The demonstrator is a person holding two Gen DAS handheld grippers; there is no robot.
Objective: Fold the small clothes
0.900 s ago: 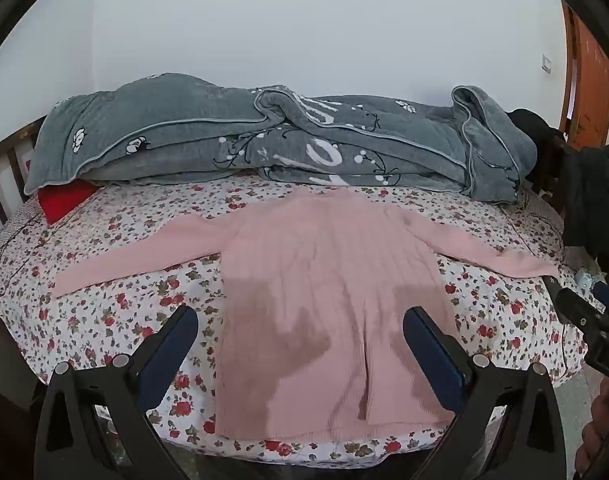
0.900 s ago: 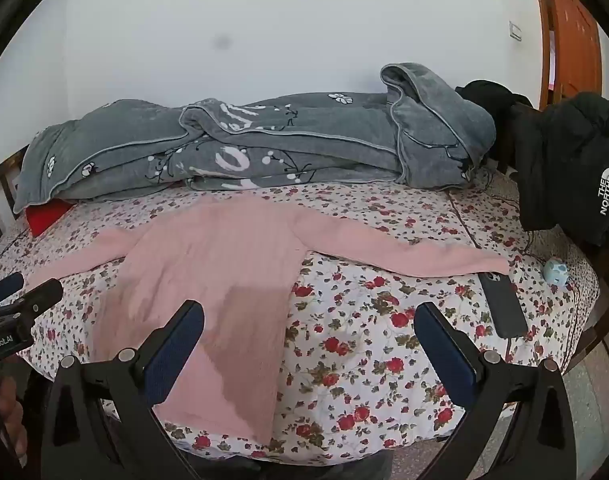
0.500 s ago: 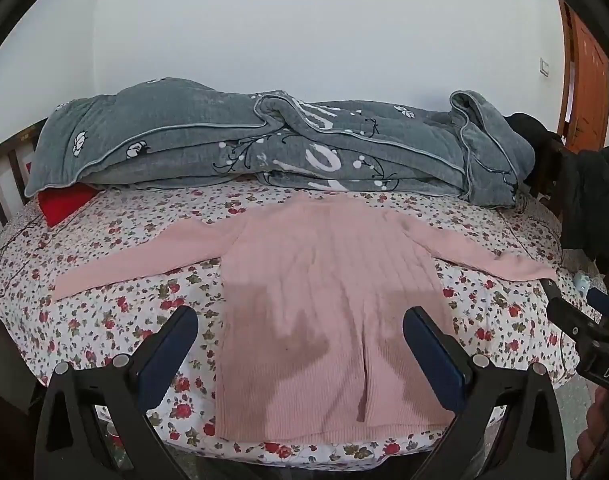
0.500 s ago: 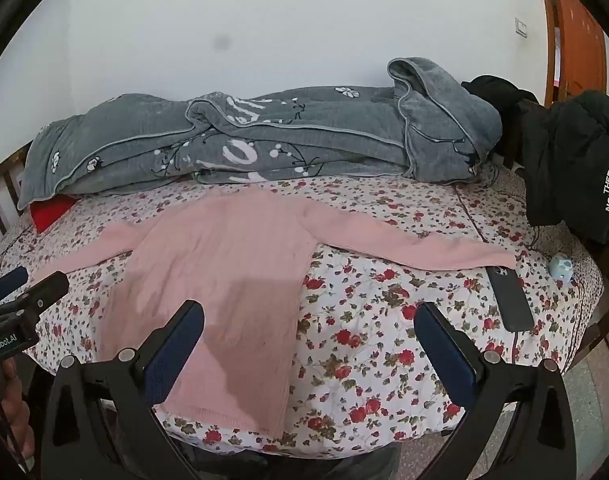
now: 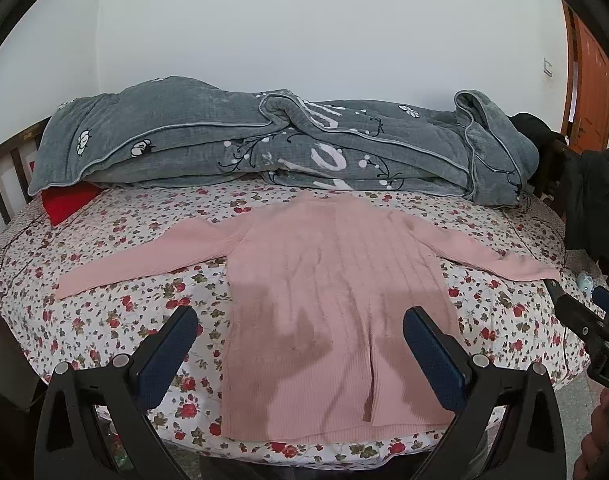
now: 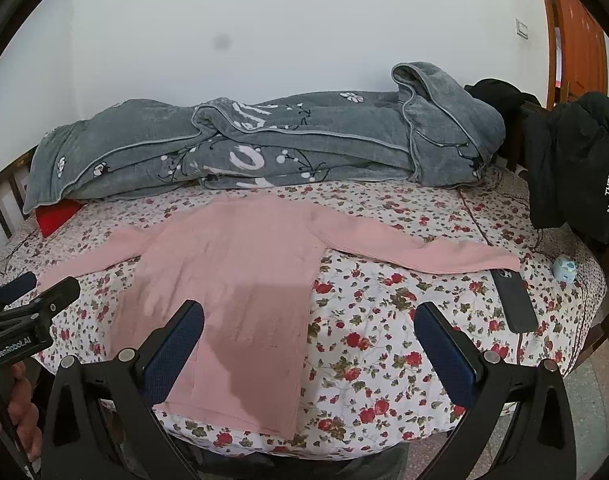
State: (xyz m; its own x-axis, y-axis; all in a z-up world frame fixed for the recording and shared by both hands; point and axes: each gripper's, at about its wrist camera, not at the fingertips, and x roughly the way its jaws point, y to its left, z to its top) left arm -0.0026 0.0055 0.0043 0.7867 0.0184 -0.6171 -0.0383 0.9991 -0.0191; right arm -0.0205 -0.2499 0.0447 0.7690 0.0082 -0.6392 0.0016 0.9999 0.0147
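Observation:
A pink knit sweater (image 5: pixel 336 300) lies flat on the floral bed sheet (image 5: pixel 116 312), both sleeves spread out sideways, hem toward me. It also shows in the right wrist view (image 6: pixel 232 280). My left gripper (image 5: pixel 300 344) is open and empty, held above the hem, clear of the sweater. My right gripper (image 6: pixel 310 340) is open and empty, held above the sweater's right side near the bed's front edge. The right gripper's side shows at the right edge of the left wrist view (image 5: pixel 584 320); the left gripper's side shows in the right wrist view (image 6: pixel 28 308).
A folded grey quilt (image 5: pixel 264 148) lies along the back of the bed. A red item (image 5: pixel 64 200) sticks out under its left end. A black phone (image 6: pixel 514 300) and a small blue object (image 6: pixel 565 269) lie at the bed's right. A black jacket (image 6: pixel 584 168) hangs at the right.
Both grippers have drawn back and risen a little, so the bed and sweater sit slightly lower and farther in both views. Both stay open. The sweater has not moved.

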